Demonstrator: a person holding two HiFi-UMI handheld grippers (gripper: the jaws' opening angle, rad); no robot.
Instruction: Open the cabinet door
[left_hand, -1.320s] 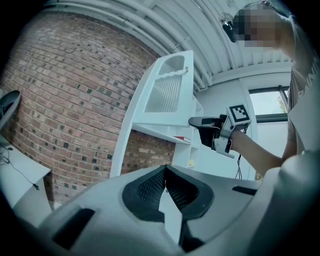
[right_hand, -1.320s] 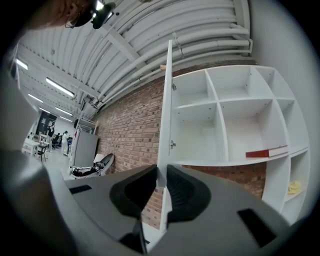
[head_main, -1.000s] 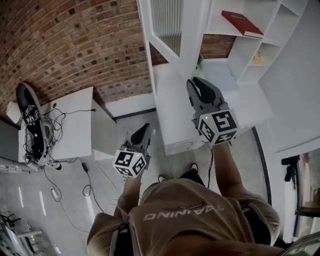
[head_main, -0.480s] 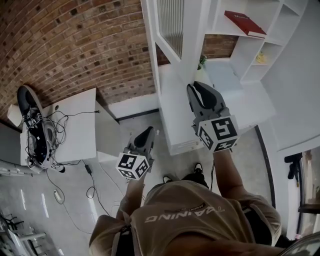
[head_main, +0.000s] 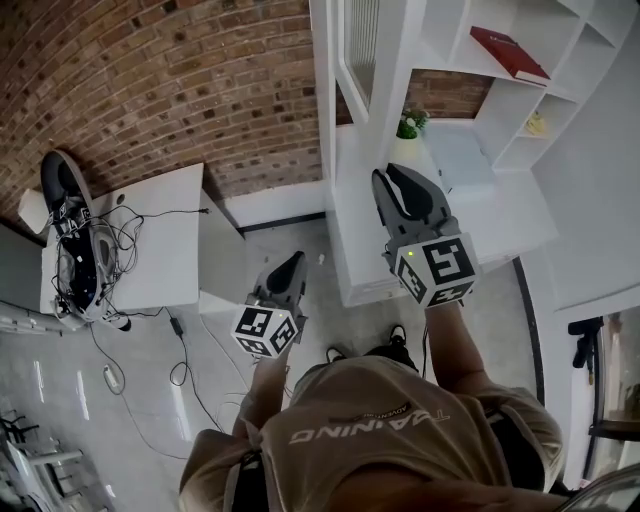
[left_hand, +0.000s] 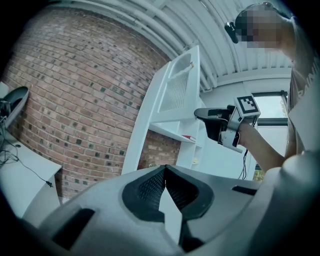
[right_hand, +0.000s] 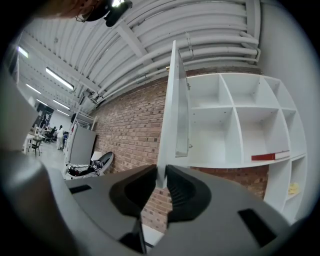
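The white cabinet door (head_main: 362, 45) with a ribbed glass pane stands swung out from the shelf cabinet (head_main: 505, 150), nearly edge-on in the head view. My right gripper (head_main: 393, 172) is held level at the door's lower edge. In the right gripper view the door (right_hand: 173, 115) runs down into the narrow gap of the right gripper (right_hand: 161, 176), and the jaws are shut on it. My left gripper (head_main: 290, 260) hangs lower and to the left, apart from the cabinet. The left gripper (left_hand: 165, 169) has its tips together with nothing between them. The left gripper view also shows the door (left_hand: 178, 90) and the right gripper (left_hand: 215, 122).
A brick wall (head_main: 190, 90) runs behind the cabinet. To the left stands a white table (head_main: 165, 250) with cables and black gear (head_main: 75, 255). A red book (head_main: 510, 55), a small plant (head_main: 410, 125) and a yellow item (head_main: 537, 123) sit on the shelves.
The door has swung further out and now shows more edge-on. My right gripper moved with its edge, the left gripper drifted along, and the cabinet sits further right in the head view.
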